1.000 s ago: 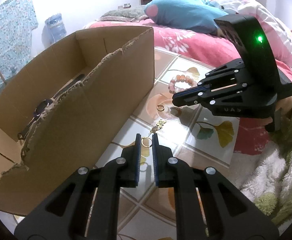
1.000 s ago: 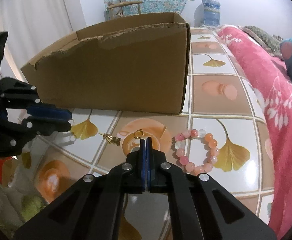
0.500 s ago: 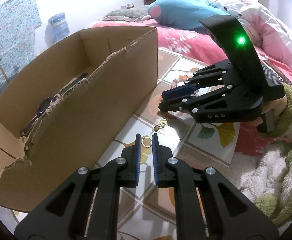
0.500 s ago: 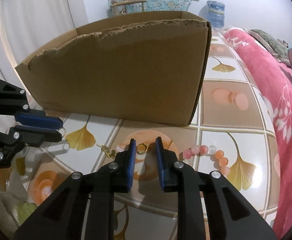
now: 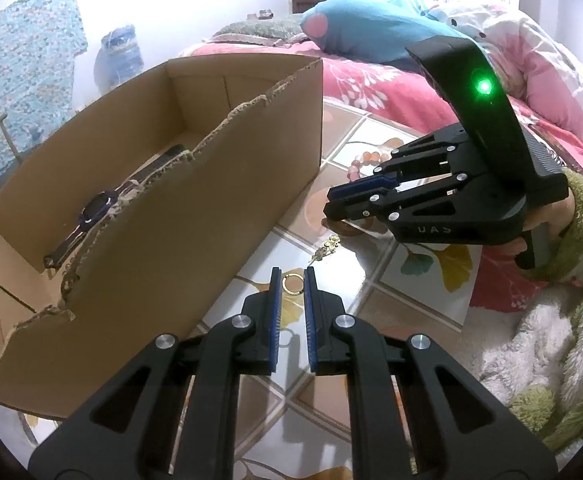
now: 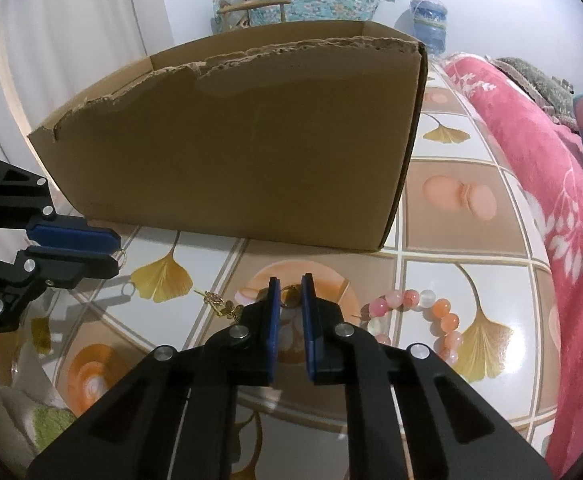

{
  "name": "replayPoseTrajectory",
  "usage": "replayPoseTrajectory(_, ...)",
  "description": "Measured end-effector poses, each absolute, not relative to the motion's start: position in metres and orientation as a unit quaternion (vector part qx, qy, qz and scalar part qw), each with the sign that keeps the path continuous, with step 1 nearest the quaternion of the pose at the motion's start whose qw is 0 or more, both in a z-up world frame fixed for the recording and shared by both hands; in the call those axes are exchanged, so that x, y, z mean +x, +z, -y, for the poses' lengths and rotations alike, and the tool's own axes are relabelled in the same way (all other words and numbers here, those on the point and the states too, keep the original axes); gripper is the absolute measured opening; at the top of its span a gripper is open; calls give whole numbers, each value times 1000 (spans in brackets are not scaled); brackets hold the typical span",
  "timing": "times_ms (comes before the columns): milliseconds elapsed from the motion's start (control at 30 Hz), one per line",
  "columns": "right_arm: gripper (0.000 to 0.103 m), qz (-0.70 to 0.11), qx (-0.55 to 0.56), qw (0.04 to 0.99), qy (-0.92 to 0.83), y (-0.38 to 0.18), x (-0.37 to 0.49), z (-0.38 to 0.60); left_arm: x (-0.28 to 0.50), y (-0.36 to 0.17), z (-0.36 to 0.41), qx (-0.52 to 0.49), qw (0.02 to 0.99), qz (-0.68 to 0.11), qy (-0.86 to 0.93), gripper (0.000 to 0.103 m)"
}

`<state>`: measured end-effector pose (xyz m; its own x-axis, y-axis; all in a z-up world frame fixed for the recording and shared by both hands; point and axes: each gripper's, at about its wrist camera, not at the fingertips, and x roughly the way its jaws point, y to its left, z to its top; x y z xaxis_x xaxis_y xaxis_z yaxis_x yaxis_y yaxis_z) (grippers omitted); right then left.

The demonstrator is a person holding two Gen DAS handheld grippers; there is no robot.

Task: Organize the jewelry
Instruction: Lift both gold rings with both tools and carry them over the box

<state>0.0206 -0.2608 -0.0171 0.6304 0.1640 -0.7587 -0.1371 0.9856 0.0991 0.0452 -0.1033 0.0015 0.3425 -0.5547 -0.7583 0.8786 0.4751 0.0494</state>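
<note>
left gripper (image 5: 290, 280) pinching a small gold ring (image 5: 292, 283) | right gripper (image 6: 290, 294) jaws just closing around another little gold hoop (image 6: 290, 295), grip unclear | both beside torn brown cardboard box (image 6: 251, 152) on the tiled mat

Left cam sits on my left gripper (image 5: 290, 280), looks forward and down along the fingers, close over the tiled mat (image 5: 387, 300). It faces the box (image 5: 195, 216) end-on, seeing inside, bed (image 5: 371, 76) behind. Right cam sits on my right gripper (image 6: 290, 288), same downward tilt, close, facing the box's (image 6: 251, 148) long outer wall square-on. Each cam catches the other gripper: right one (image 5: 331, 204) in the left view, left one (image 6: 109, 248) at the right view's left edge. Shared: box, mat, beads (image 6: 431, 312), pendant (image 5: 327, 248).
</note>
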Motion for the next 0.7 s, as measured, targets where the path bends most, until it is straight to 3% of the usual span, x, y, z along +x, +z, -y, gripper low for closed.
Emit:
replayPoseTrajectory(367,11,-400,22,913,82,0,5,267,39,19,97,218,795,-334,-457,10)
replayPoseTrajectory(700,11,-293,40,944,149,106,-8,273,50,100,72,147,822,-283,-471,10)
